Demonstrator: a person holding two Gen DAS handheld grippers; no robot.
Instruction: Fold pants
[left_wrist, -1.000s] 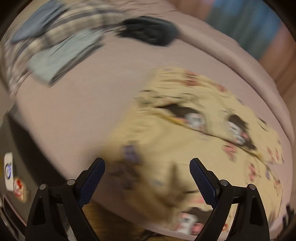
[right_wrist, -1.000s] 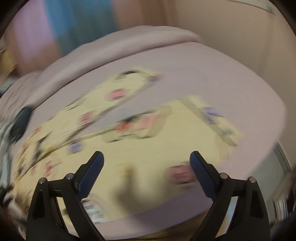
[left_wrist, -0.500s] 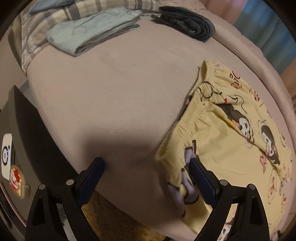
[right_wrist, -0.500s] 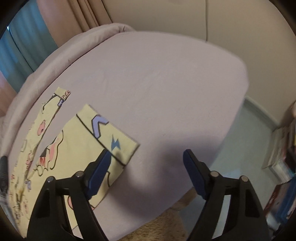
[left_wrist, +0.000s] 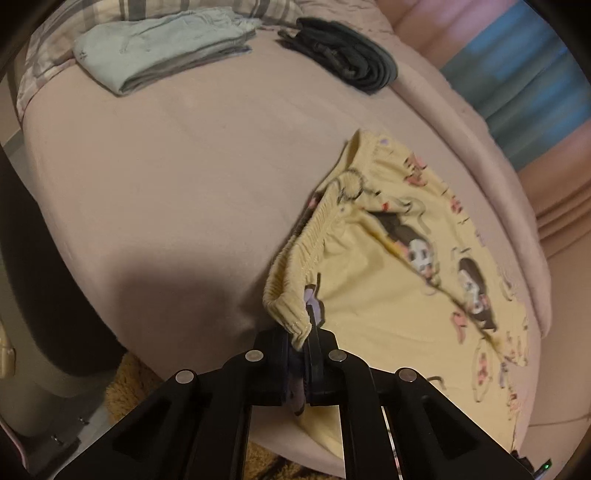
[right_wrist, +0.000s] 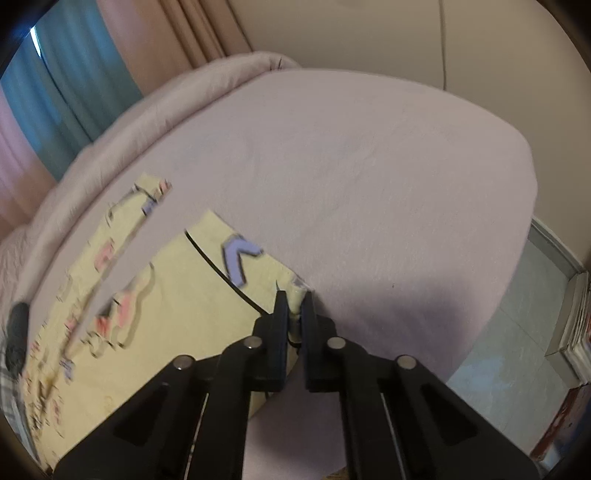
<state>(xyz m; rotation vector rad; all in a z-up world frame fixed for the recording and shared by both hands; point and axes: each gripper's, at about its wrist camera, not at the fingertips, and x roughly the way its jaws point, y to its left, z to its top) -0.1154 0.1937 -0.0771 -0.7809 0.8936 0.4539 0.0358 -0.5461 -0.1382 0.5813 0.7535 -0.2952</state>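
Note:
Yellow cartoon-print pants (left_wrist: 399, 291) lie spread on a pink bed (left_wrist: 177, 177). My left gripper (left_wrist: 301, 334) is shut on the near corner of the elastic waistband. In the right wrist view the pants' legs (right_wrist: 177, 306) lie flat at the left, and my right gripper (right_wrist: 294, 306) is shut on the near corner of the leg hem.
A folded pale green garment (left_wrist: 159, 44) and a folded dark garment (left_wrist: 343, 55) lie at the far end of the bed, by a plaid pillow (left_wrist: 44, 62). Curtains (right_wrist: 74, 74) hang behind. The floor (right_wrist: 517, 332) and stacked books (right_wrist: 576, 325) are to the right.
Both grippers were open half a second ago. Each has moved onto the fabric edge and closed: the left on the waistband corner, the right on the leg hem corner.

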